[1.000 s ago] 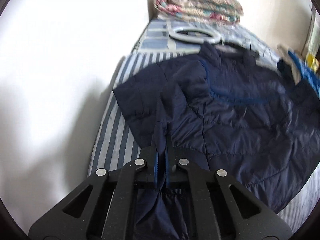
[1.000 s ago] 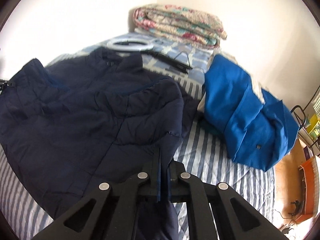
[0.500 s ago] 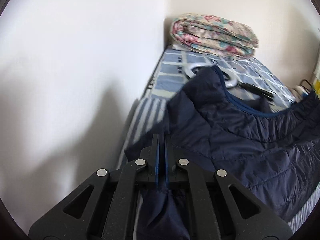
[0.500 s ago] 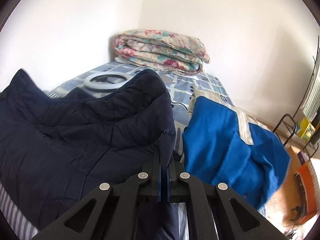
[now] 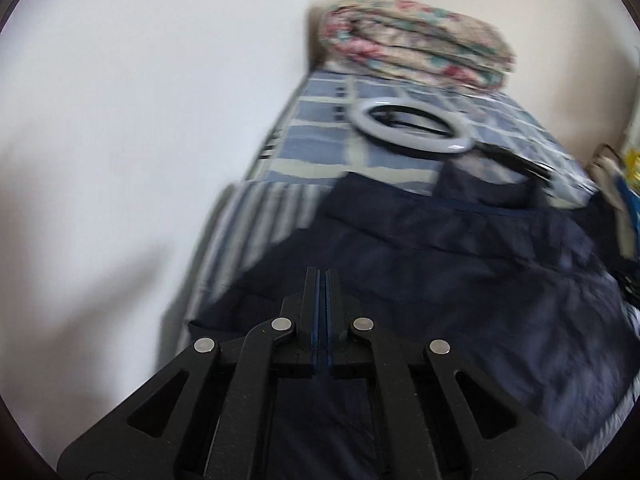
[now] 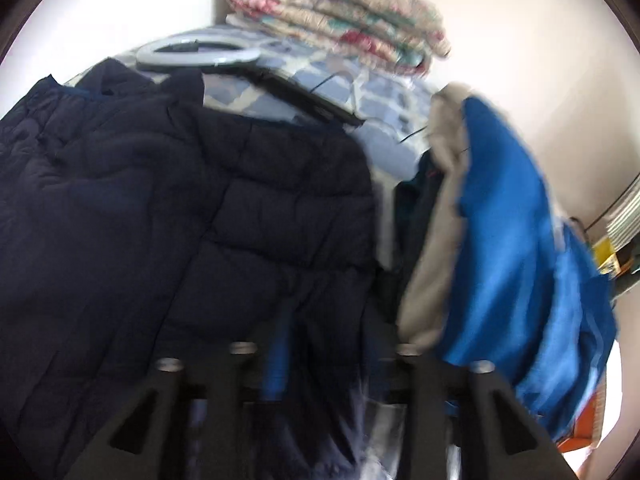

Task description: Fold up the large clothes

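The bed (image 5: 256, 220), striped and checked, carries the navy puffer jacket (image 5: 460, 280), which lies spread directly beneath and ahead of both tools. A blue garment (image 6: 508, 240) heaps just right of it, with a folded floral quilt (image 5: 416, 44) and ring light (image 5: 412, 128) beyond. The left hand-held gripper (image 5: 322, 280) is closed with no cloth visibly pinched; the right hand-held gripper (image 6: 320, 364) stands spread apart, blurred.
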Tool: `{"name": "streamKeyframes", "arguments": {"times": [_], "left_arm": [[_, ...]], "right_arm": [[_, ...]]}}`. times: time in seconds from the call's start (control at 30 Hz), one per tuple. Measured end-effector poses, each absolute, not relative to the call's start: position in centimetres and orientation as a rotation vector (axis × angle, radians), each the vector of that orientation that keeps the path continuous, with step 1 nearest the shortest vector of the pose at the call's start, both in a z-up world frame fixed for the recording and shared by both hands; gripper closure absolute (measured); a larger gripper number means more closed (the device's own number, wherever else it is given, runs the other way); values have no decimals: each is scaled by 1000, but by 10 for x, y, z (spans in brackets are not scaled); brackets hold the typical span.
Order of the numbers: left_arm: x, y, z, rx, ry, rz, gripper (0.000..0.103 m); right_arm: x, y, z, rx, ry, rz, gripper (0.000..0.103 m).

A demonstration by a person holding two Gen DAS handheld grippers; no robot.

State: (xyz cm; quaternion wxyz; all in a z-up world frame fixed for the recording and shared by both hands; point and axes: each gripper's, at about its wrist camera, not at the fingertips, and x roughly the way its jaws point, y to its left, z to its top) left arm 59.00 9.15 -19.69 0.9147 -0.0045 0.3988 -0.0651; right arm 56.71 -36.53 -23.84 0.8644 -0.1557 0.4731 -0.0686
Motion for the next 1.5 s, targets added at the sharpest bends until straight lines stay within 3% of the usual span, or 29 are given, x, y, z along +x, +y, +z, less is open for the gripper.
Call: {"name": "streamKeyframes", "arguments": {"times": [0.27,0.53,0.63,0.83,0.97,1.17,1.33,1.5], "left_arm": [[526,-12,-201,77,888,-408,103],[562,-37,-271,150,967,-283,103],[568,-27,-269,89,989,-277,103],[557,-39,-231,24,933,-305,102],[566,-75,-208,-10,889,-368,102],[608,-115,-223,4,889,-318,102],[639,-124,-271,-18,1010,-280,102],[628,-110,-251,-67,978,-294,101]], "right_arm": [[494,-334,-197,-118,883,124,47],[494,-247,-246,-259,941,250,49],[508,-257,-257,-180,982,224,49],[457,-288,-238,-19,953,200,49],[415,-320,-232,164,927,145,37],[351,-364,-240,513,910,94,30],[324,-377,-256,634,934,29,23],[325,-388,-264,697,903,24,19]]}}
